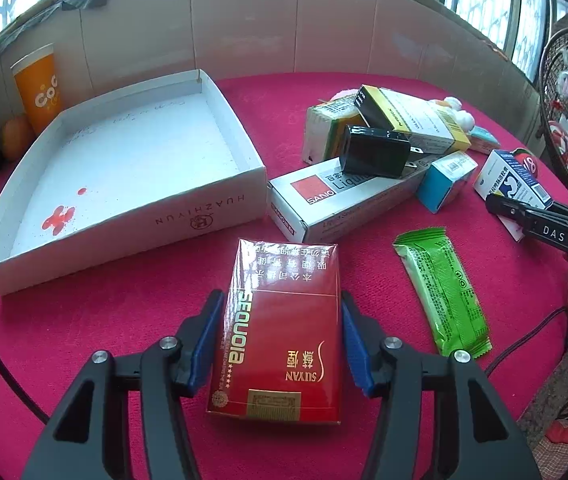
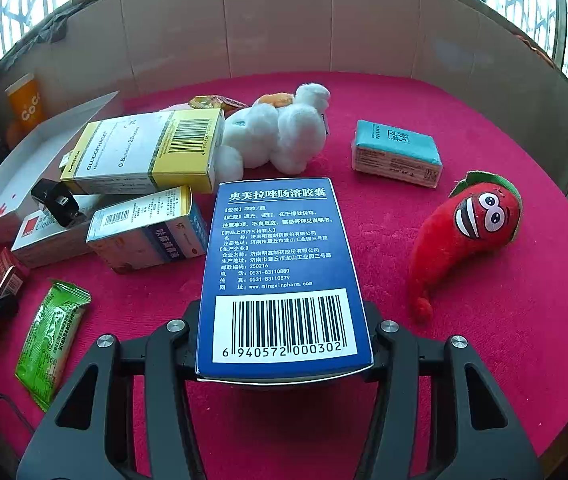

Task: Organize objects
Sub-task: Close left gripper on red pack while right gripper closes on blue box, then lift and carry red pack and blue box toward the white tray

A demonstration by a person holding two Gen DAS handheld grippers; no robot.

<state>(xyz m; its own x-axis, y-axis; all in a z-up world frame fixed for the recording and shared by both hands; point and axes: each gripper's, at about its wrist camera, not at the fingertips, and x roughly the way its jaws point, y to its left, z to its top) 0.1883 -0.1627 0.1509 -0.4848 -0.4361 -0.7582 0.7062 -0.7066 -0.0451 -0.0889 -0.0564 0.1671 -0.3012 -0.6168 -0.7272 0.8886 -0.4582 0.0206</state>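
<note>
The white tray (image 1: 212, 200) at 10 o'clock holds nothing; sorting has barely begun. The left gripper (image 1: 280, 344) clenches the red pack (image 1: 280, 332), the right gripper (image 2: 284, 344) the blue box (image 2: 280, 264), both low over the worktop (image 1: 124, 312), with a heap (image 1: 379, 152) left at 1 o'clock.

Counted on red cloth: 1 white tray (image 1: 220, 196); 1 red cigarette pack (image 1: 280, 332); 5 cartons – blue (image 2: 284, 264), yellow (image 2: 144, 152), silver (image 1: 343, 204), light-blue (image 2: 152, 228), teal (image 2: 395, 156); 1 green sachet (image 1: 443, 292); 2 plush toys – white (image 2: 280, 136), red chilli (image 2: 463, 236); 1 black charger (image 1: 375, 152); 1 orange cup (image 1: 40, 84), far left
</note>
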